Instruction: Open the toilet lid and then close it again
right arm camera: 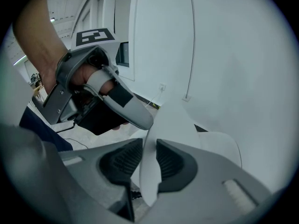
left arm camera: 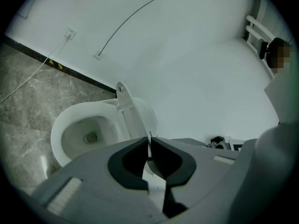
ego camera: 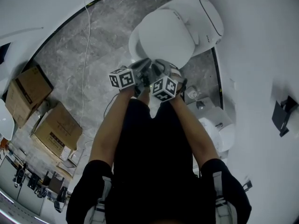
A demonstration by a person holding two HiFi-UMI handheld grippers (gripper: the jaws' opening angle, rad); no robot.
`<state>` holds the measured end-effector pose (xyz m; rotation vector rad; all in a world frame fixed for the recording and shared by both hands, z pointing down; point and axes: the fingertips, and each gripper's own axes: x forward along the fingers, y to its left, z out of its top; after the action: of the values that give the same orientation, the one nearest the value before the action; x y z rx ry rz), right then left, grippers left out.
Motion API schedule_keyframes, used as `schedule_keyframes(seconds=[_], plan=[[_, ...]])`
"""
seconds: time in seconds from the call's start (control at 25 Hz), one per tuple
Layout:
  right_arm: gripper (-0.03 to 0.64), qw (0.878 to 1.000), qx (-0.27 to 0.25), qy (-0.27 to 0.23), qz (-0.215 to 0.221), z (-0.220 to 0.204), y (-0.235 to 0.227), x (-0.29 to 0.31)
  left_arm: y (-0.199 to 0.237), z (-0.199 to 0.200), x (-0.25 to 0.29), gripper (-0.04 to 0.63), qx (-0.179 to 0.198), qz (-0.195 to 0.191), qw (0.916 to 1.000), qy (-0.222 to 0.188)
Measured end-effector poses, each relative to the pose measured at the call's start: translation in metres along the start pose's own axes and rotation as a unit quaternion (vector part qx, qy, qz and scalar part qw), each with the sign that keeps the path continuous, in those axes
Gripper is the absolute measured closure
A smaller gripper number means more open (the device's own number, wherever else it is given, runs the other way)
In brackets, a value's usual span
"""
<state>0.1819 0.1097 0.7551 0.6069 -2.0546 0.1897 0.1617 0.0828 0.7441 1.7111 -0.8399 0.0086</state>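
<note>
- Two grippers are at work side by side on the front edge of the toilet lid, which is lifted off the seat and tilted upward.
- Left gripper: its jaws are nearly together, pinching the thin rim of the lid. The white edge runs straight between the dark pads.
- Right gripper: its jaws stand wider, with a broader stretch of the lid filling the gap. Both ribbed pads are against it, so it's clamped on.
- In the right gripper view, the left hand is wrapped through the grey handle of its gripper, just beside the lid's edge.
- The bowl lies uncovered, showing to the left of the raised lid in the left gripper view, with water at the bottom.
- From the head view, the toilet stands on a grey marbled floor against a white wall.
- Cardboard boxes sit well off to the left, and a thin white cable trails across the floor.
</note>
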Motion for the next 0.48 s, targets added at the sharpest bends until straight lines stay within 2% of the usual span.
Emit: schedule_keyframes(seconds=[0.24,0.48], plan=[[0.534,0.999,0.032,-0.01,-0.021,0.002,-0.013,-0.012,-0.014,0.006,0.006,0.566,-0.001,-0.006,0.9999,-0.012],[0.549,0.998,0.049,-0.012,-0.042,0.003,-0.03,-0.027,-0.034,0.014,0.014,0.566,0.023,-0.01,0.9995,-0.019]])
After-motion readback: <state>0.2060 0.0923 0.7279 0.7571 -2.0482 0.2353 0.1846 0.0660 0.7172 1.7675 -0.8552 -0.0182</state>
